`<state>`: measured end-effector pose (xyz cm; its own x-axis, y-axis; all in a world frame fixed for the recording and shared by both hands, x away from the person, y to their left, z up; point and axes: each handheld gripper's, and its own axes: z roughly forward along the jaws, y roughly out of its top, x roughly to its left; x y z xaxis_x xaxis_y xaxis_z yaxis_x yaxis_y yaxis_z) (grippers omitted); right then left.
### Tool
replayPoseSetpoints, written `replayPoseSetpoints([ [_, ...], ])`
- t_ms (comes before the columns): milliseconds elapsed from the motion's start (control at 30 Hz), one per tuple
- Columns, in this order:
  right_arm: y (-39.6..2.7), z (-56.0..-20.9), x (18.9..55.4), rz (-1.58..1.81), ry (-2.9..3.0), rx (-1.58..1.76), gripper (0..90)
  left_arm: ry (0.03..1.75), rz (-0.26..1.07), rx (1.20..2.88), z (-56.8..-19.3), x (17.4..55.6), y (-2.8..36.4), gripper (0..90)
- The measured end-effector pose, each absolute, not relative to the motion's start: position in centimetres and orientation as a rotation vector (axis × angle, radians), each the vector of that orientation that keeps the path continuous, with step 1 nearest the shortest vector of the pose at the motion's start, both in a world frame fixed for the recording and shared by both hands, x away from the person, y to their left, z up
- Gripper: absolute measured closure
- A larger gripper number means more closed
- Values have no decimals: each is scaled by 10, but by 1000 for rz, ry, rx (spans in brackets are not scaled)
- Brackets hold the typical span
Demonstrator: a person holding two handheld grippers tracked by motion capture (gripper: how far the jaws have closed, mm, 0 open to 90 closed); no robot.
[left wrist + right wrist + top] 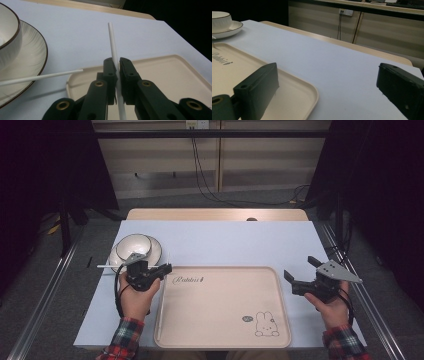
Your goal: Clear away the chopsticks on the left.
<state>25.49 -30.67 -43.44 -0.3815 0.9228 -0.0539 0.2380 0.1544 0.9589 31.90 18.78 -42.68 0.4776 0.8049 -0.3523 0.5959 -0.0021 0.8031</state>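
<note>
**Left tongs pinch one chopstick at the tray's corner; right tongs wait spread**

Nearest you lies the pale beige plastic tray with a rabbit drawing [222,306], long side toward you, its near rim close to the tabletop's near edge. Its whole floor is bare, so you have open room there for setting things down.

At about 9 o'clock from the tray's middle, your left tongs [164,268] are pressed together on a thin white chopstick [113,47], which runs up between the jaws and sticks out well past their tips. The pinch sits near the stick's middle, which probably keeps it from swinging. The tips hover over the tray's far-left corner, so I judge the tray is where it is headed.

At 3 o'clock, your right tongs [301,271] hang spread wide and hold nothing, just off the tray's right rim over the light blue tabletop [235,242]. They look parked clear of the left hand's path.

Further off, at 10 o'clock, a second thin white chopstick [41,77] rests with one end on the cream ribbed plate with a dark rim [33,61] and the other pointing toward the tray. A matching cream bowl [132,245] stands on that plate. Beyond it the tabletop is open to its far edge.
</note>
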Motion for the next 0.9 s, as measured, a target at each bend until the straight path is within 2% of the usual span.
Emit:
replayPoseSetpoints([
  [267, -307, -434, 255, 1259, 1743, 1115, 35, 1260, 298, 1716, -439, 320, 187, 825],
  [900, -307, -435, 256, 1262, 1743, 1115, 36, 1300, 275, 1756, -461, 324, 183, 803],
])
